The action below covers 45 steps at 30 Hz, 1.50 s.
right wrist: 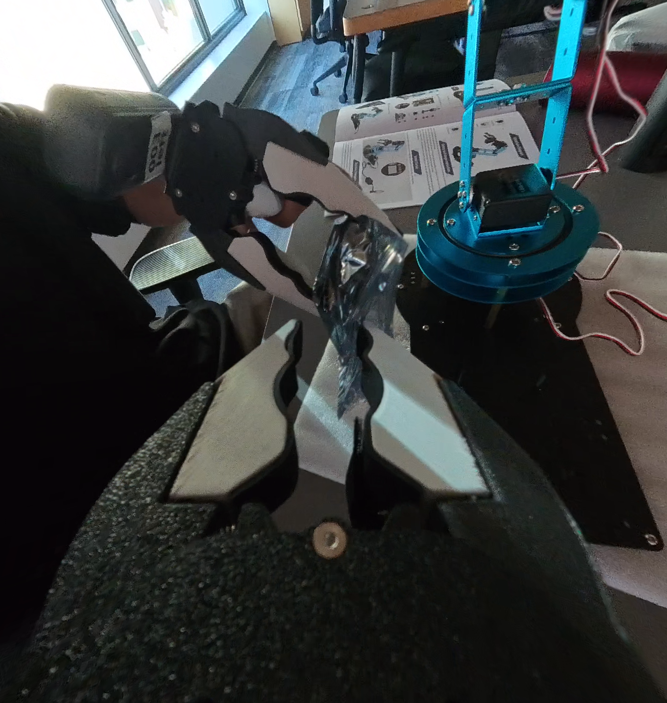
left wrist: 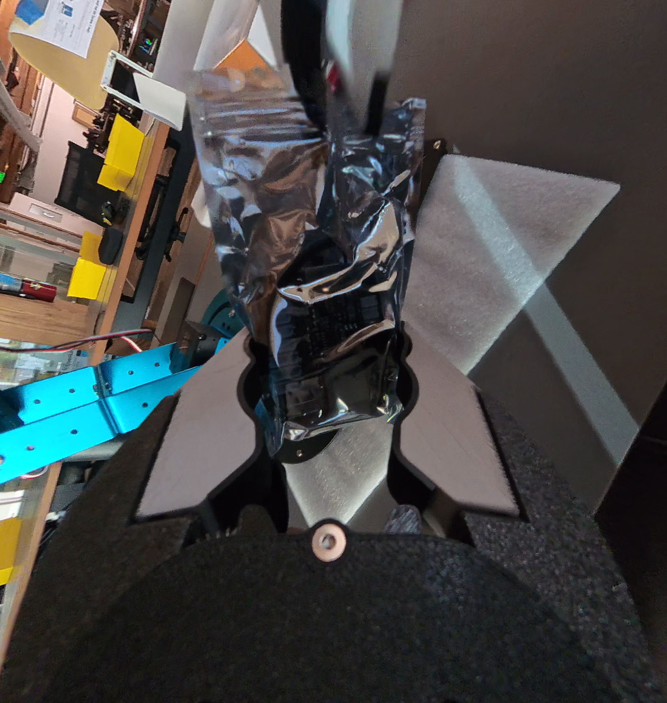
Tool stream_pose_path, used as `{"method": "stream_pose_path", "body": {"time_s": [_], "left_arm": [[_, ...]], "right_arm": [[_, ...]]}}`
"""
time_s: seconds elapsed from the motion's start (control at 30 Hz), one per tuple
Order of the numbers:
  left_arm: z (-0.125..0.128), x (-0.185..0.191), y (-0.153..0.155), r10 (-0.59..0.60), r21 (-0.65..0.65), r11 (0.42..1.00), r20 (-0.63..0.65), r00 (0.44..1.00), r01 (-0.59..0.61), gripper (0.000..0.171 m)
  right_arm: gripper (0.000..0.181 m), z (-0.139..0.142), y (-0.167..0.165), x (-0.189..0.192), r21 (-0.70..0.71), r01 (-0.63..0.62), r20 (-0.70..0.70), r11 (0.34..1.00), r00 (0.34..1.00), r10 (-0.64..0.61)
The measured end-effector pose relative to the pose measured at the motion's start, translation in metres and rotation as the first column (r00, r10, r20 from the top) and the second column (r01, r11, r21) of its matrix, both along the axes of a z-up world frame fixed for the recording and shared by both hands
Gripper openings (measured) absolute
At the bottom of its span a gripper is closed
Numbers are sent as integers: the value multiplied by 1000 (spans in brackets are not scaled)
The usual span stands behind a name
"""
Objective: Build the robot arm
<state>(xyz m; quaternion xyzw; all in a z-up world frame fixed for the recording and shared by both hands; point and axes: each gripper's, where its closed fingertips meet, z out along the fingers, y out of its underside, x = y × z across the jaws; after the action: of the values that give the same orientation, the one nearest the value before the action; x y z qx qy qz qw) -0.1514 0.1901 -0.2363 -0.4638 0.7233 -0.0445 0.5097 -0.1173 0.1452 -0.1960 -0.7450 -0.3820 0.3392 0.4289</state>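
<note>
The left tool [left wrist: 328, 342] has a crinkled silver bag [left wrist: 312, 228] between its fingers. The bag fills the whole gap, so the fingers stand fairly wide yet press on it from both sides. Something dark and flat shows through the foil, but what it is cannot be told.

Seen from the right wrist view, the bag hangs in the air above the counter [left wrist: 552, 95], running from the left tool's tips down to the right tool [right wrist: 330, 334]. The bag's far end lies between the right tool's fingers, resting against one of them. On the other side a clear gap shows, so this tool is partly open and not clamped on the bag. In the left wrist view the right tool is only a blur at the top of the bag.

Below the bag lies a white foam sheet [left wrist: 495, 236], crossed by a band of sunlight. Just beside it is a black plate [right wrist: 514, 380] with small holes. On the plate's far end stands a blue arm [right wrist: 507, 243] — round base, black motor, two upright perforated struts. Red and white wires [right wrist: 625, 323] trail over the counter to its right. An open booklet [right wrist: 419, 152] lies behind it.
</note>
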Motion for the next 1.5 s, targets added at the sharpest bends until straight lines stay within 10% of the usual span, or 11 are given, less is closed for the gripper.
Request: {"method": "stream_pose_path", "body": {"time_s": [0.2, 0.4, 0.63, 0.87, 1.5], "left_arm": [[-10, 0, -2, 5, -44, 999, -22, 1000, -6, 75], [-17, -20, -7, 64, -355, 935, 93, 994, -27, 79], [-13, -26, -27, 188, -817, 565, 264, 946, 116, 67], [22, -29, -39, 226, -877, 225, 471, 853, 425, 36], [19, -27, -29, 318, -907, 239, 412, 854, 348, 13]], "right_arm": [[0, -14, 14, -6, -92, -2, -45, 996, 999, -2], [0, -25, 11, 5, -213, -60, -200, 975, 980, 17], [0, 4, -6, -3, -205, -228, -423, 952, 898, 124], [0, 23, -5, 2, -179, -273, -551, 945, 824, 133], [0, 25, 6, 9, -164, -188, -573, 968, 817, 62]]}}
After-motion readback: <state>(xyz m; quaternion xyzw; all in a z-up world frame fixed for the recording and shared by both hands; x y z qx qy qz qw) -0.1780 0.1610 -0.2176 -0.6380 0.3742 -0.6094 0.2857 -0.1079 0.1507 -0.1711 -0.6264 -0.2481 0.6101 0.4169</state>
